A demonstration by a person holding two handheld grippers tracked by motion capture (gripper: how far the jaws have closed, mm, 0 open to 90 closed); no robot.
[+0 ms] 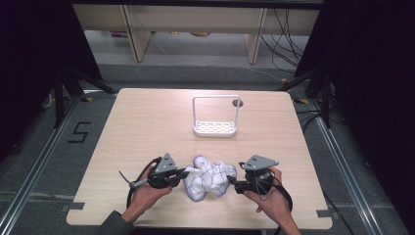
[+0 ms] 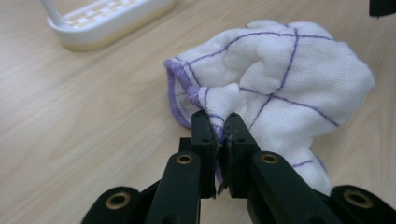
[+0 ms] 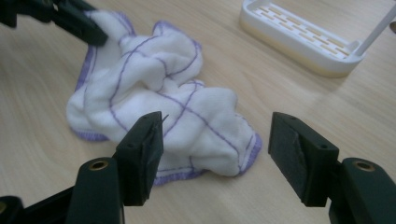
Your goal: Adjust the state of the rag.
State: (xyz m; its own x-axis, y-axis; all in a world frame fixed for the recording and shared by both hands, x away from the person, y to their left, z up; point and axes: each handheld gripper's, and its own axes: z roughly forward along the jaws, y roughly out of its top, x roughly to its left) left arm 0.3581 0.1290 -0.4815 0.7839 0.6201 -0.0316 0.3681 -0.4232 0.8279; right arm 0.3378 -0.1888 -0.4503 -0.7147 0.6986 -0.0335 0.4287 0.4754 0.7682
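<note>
A crumpled white cloth with purple grid lines and purple hem [image 1: 208, 179] lies on the wooden table near its front edge. My left gripper [image 1: 184, 174] is at the cloth's left side, shut on a fold of its hem; in the left gripper view the cloth [image 2: 275, 88] bunches out from between the left gripper's [image 2: 221, 135] closed jaws. My right gripper [image 1: 232, 184] sits at the cloth's right side, open. In the right gripper view the right gripper [image 3: 219, 144] straddles the near corner of the cloth [image 3: 159, 107] with a wide gap.
A white plastic rack with a slotted base and a tall wire-like frame [image 1: 215, 117] stands at the table's middle back; its base shows as the rack [image 2: 107, 21] and the rack [image 3: 303, 39] in the gripper views. A small round hole [image 1: 238, 103] sits behind it.
</note>
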